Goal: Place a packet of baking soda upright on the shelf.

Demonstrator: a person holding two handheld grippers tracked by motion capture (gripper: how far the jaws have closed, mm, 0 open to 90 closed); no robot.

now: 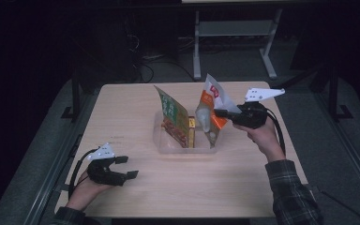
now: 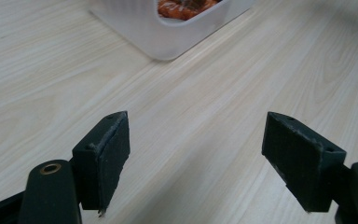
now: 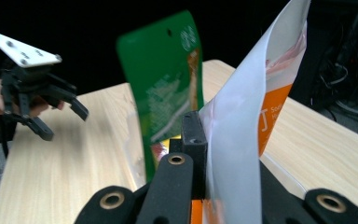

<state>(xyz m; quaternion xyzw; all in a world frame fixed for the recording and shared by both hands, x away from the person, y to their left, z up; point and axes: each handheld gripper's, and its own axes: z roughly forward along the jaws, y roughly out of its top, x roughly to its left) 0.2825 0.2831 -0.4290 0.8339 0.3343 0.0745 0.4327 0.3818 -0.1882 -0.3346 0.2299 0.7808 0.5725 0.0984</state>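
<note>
Right tool point(image 1: 221, 113) is clamped on the white-and-orange pouch point(image 1: 212, 105), jaws pinching its side edge, seen close in the right gripper view w/ the pouch point(image 3: 247, 140) pressed betw. both jaws. Pouch stands upright at the right end of the clear tub point(image 1: 164, 146), lower part inside it. Green packet point(image 1: 172, 117) stands tilted at the tub's left side; a thin yellow pack point(image 1: 191, 131) sits betw. the two. Tub is mid-worktop point(image 1: 122, 122). Left tool point(image 1: 127, 168) is near the front-left corner, well apart from the tub, jaws wide, nothing betw. them, low over bare wood.
</note>
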